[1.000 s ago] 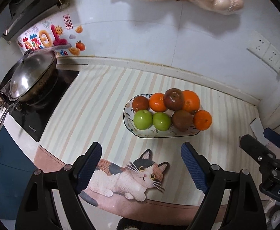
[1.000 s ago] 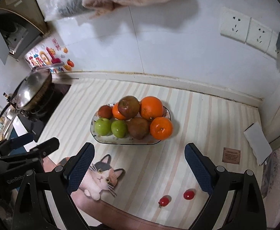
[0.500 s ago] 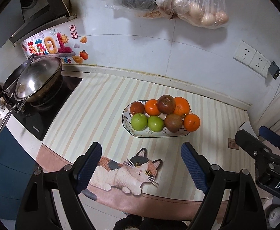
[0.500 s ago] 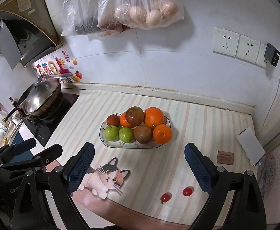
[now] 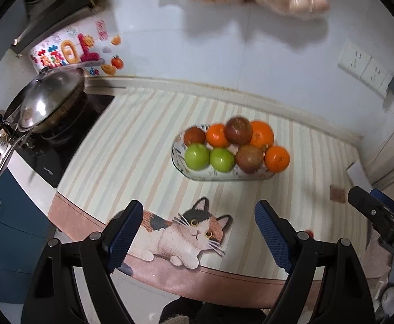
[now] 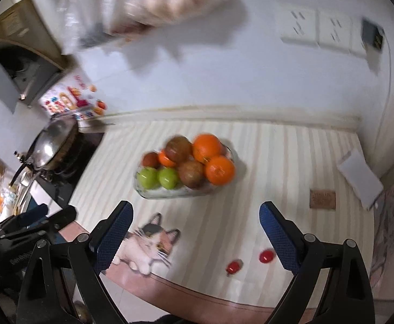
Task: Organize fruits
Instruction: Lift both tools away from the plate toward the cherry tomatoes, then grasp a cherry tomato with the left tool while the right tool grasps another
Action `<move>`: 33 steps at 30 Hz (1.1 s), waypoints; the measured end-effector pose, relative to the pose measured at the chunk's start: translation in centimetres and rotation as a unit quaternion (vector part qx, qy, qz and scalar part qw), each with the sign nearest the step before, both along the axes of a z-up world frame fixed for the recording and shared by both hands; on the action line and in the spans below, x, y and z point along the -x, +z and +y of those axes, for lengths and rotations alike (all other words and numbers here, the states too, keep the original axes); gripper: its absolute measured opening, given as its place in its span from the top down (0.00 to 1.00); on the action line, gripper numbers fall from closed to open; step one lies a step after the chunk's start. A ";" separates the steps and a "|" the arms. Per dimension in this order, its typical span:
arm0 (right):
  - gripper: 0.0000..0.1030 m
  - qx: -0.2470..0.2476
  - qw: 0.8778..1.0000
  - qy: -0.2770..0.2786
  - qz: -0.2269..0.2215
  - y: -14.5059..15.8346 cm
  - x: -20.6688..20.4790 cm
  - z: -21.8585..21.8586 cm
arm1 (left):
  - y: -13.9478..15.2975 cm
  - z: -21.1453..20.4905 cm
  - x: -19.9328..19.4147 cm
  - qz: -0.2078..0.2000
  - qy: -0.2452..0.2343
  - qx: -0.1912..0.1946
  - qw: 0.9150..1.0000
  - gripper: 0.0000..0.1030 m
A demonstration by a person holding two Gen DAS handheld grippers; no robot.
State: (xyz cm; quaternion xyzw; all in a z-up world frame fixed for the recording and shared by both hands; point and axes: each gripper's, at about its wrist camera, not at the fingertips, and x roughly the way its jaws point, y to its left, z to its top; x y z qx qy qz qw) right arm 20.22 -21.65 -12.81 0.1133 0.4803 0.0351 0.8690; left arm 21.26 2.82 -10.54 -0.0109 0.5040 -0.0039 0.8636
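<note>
striped desk [image 6: 291,162]: fruit bowl [image 6: 153,193] and two cherry tomatoes [image 6: 266,256] are seen; left tool [image 5: 198,232] and right tool [image 6: 195,233] are held apart, empty.

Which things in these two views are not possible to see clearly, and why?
- Hanging bags: right wrist view, motion blur; contents unclear.
- Brown card: right wrist view, print too small.
- Small red fruit: left wrist view, mostly hidden behind the left tool.
- Plate: its pattern covered by fruit.
</note>
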 end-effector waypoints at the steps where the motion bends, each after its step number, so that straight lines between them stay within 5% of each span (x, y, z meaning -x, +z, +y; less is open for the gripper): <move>1: 0.18 -0.002 1.000 -0.005 0.014 -1.2 -0.2 -0.8 | -0.6 -0.4 -0.2 0.006 -0.003 -0.004 1.000 0.18; 2: 0.29 -0.005 0.999 -0.012 0.031 -2.6 -0.3 -1.7 | -1.4 -1.0 -0.5 0.016 -0.007 -0.009 1.000 0.18; 8: 0.53 -0.039 0.988 -0.062 0.137 -13.3 -0.4 -7.0 | -8.6 -6.5 -2.4 0.100 -0.066 -0.023 0.993 0.18; 13: 0.60 -0.062 0.978 -0.072 0.185 -19.4 0.0 -8.7 | -14.6 -11.1 -2.9 0.184 -0.121 -0.015 0.975 0.18; 20: 0.69 -0.039 0.981 -0.049 0.183 -21.5 -0.9 -7.7 | -17.8 -14.0 -2.3 0.219 -0.159 -0.029 0.962 0.18; 25: 0.70 -0.024 0.983 -0.044 0.176 -21.2 -0.9 -7.5 | -19.7 -15.5 -1.8 0.262 -0.185 0.004 0.947 0.18; 31: 0.70 -0.038 0.980 -0.080 0.176 -20.2 0.6 -10.8 | -20.1 -17.6 -1.7 0.252 -0.202 0.005 0.946 0.19; 33: 0.70 -0.037 0.980 -0.087 0.177 -20.2 1.0 -11.3 | -20.2 -18.7 -1.6 0.244 -0.214 0.005 0.946 0.26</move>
